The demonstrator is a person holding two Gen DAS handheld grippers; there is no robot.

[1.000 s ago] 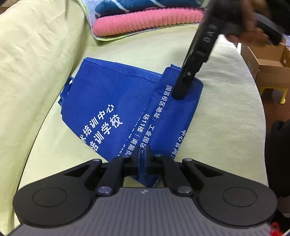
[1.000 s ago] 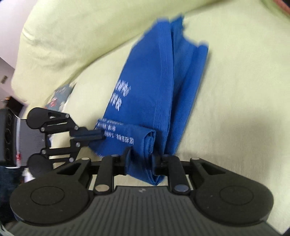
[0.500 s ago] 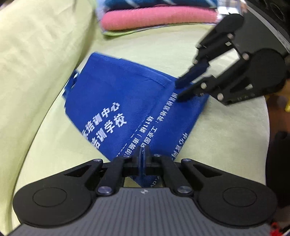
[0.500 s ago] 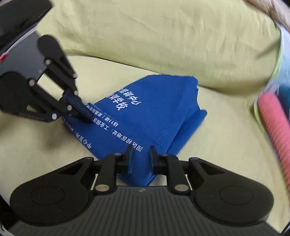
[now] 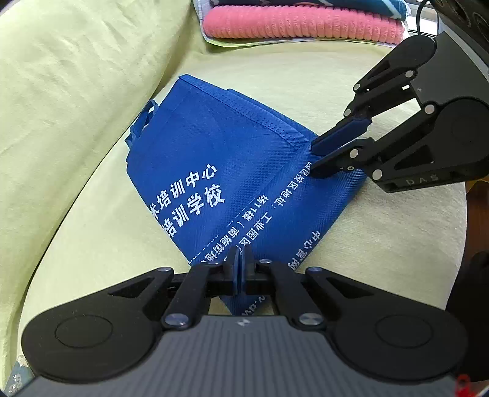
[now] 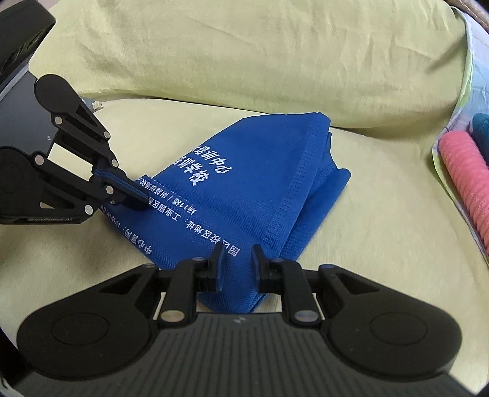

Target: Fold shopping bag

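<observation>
Closest to you, your left gripper (image 5: 240, 268) is clamped tight on one corner of the blue shopping bag (image 5: 232, 183), a thin edge of the fabric pinched flat between its pads. In the right wrist view that same gripper (image 6: 143, 198) comes in from the left and bites the bag's edge beside the line of white print.

Your right gripper (image 6: 239, 262) holds the other near corner: a thicker bunch of folded fabric fills the narrow gap between its fingers (image 6: 217, 265), and the pads press on it from both sides. From the left wrist view you see it (image 5: 318, 158) reaching in from the right onto the bag's far corner.

Between your two grippers the bag lies folded on the yellow-green sofa seat (image 5: 382, 238), printed side up, with a stitched hem running across it and a handle loop (image 5: 143, 122) sticking out toward the backrest (image 6: 244, 55).

Farther along the seat lies a pink ribbed textile (image 5: 302, 26) with a dark blue striped one on top of it.
</observation>
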